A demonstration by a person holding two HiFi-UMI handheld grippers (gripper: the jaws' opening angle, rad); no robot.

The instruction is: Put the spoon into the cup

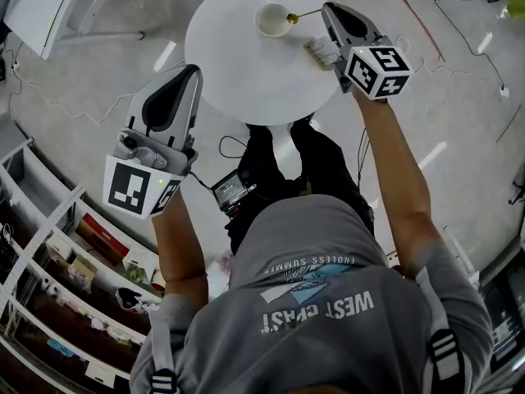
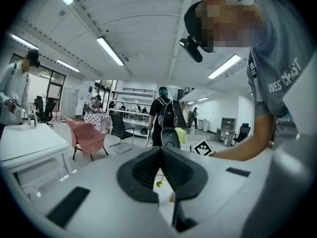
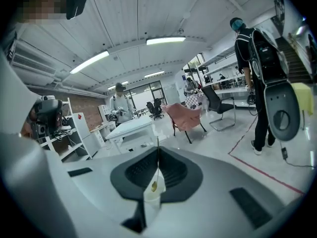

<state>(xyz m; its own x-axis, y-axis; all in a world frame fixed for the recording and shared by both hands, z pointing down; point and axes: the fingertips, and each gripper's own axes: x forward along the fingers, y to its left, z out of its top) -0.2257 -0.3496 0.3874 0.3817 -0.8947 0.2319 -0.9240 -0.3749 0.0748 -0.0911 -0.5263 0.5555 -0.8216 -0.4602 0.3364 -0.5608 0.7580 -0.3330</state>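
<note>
Nearest, the left claw (image 1: 188, 73) hangs off the tabletop's (image 1: 246, 76) near left edge, pointing toward it. Its jaws are pressed together with nothing between them. The tabletop is round and white. At its right edge a small pale object (image 1: 321, 52) lies just beside the right claw (image 1: 329, 10), which reaches in over that edge toward the far side. This claw's jaws are clamped on the thin handle of the spoon (image 1: 302, 14), which runs out level to the left. Its gold bowl sits at the right rim of the cup (image 1: 271, 20); I cannot tell whether it touches. The white cup stands upright near the tabletop's far edge.
</note>
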